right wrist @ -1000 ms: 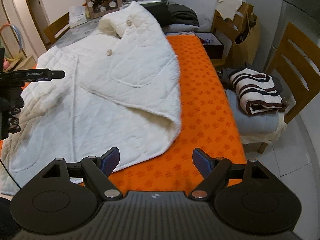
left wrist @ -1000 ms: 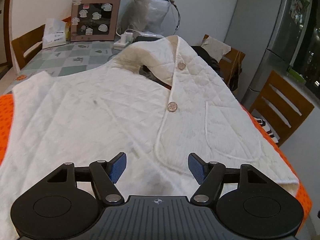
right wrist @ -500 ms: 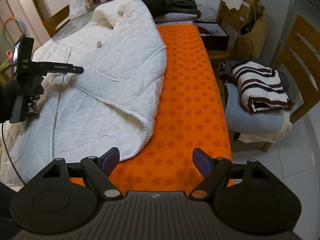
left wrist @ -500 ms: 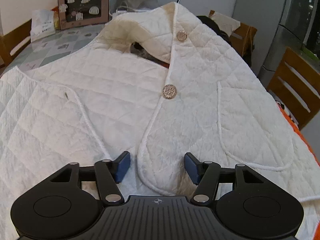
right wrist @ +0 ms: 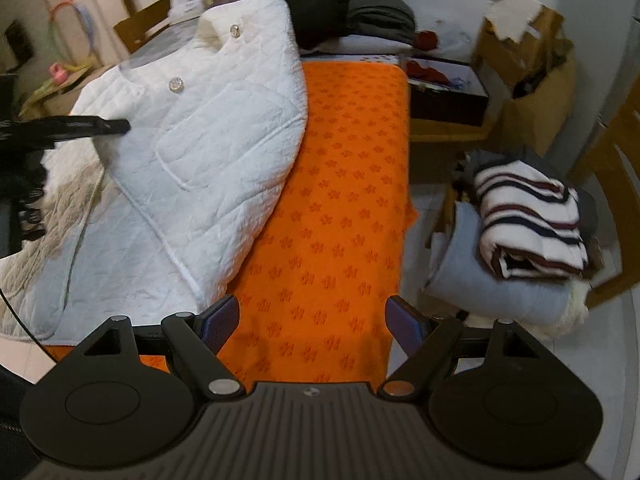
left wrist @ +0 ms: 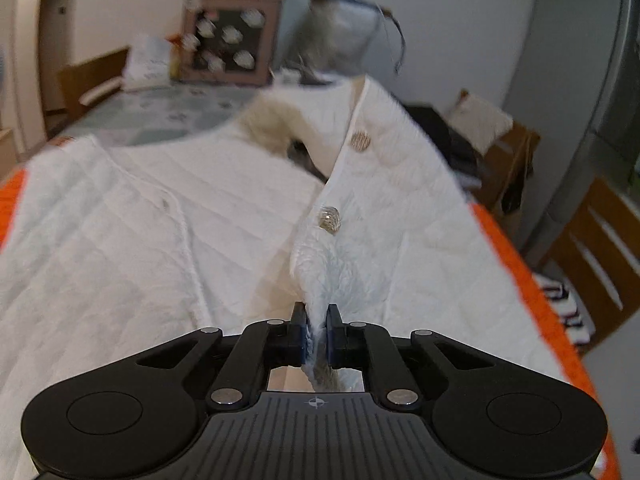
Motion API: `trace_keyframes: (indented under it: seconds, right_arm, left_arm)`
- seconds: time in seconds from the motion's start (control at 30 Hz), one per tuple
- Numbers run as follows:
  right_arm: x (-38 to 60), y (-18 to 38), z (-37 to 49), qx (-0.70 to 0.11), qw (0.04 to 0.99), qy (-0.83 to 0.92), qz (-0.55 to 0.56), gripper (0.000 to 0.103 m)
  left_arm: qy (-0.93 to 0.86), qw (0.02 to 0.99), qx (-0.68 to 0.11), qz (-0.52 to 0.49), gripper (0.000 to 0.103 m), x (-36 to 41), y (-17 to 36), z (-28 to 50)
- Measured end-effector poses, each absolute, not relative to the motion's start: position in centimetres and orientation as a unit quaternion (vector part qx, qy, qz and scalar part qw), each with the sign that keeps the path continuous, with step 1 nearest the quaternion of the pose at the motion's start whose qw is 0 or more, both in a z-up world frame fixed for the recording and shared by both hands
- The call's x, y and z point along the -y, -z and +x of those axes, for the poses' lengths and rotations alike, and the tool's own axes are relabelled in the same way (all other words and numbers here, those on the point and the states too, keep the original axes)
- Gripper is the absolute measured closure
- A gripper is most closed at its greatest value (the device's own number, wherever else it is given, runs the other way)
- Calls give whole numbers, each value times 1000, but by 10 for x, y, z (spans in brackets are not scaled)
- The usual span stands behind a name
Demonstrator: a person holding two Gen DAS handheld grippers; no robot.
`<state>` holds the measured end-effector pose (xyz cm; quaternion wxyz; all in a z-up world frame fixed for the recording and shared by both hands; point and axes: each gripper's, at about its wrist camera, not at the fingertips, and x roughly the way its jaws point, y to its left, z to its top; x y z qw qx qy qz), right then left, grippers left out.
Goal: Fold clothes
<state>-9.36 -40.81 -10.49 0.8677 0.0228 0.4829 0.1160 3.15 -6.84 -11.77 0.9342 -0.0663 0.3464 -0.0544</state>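
Since a second ago the left gripper has closed, clamping the front edge of the white jacket spread on the orange-covered bench. Beside it, the right gripper hangs with jaws apart and empty. Folding has barely begun; no fold is laid yet.

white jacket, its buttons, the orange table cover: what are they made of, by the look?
White jacket: quilted fabric, matte, stitched in diamonds, likely padded; fleecy lining shows where the shut left gripper lifts its front edge.
Buttons: shiny, textured, metal or metallised plastic.
Orange table cover: soft, matte cloth with a flower print.
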Motion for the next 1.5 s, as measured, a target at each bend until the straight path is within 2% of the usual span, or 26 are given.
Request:
trace_keyframes:
  seconds: [0.23,0.43,0.6,0.67,0.83,1.07,1.23,1.5]
  right_arm:
    - [404,113,-55,-477,858,-191,-4,18]
    - [394,118,-22,-472,847,-246,-9,18]
    - [385,128,5,-484,828,-283,20,18]
    - [383,134,12,-497,814,-296,45,18]
    - [377,147,13,-525,783,-319,96,18]
    - [364,152,-1,-540,770,-330,84,18]
    - [363,145,-5,-540,774,-323,67,18]
    - [352,133,-8,-523,791,-316,40,18]
  left_arm:
    - [-12,934,-338,-113,92,63,76,-58]
    - [-71,904,-396,-146,90,63,99,-118]
    - [-109,896,-389,-184,73,66,118,-141]
    - [-130,898,-376,-186,59,67,116,-151]
    - [-212,893,-340,-204,51,54,110,-184]
    - [-312,868,-329,-202,44,35,122,-230]
    - [-385,830,-303,-265,42,14,136,-262]
    - [-431,791,-219,-376,35,-32,161,-291]
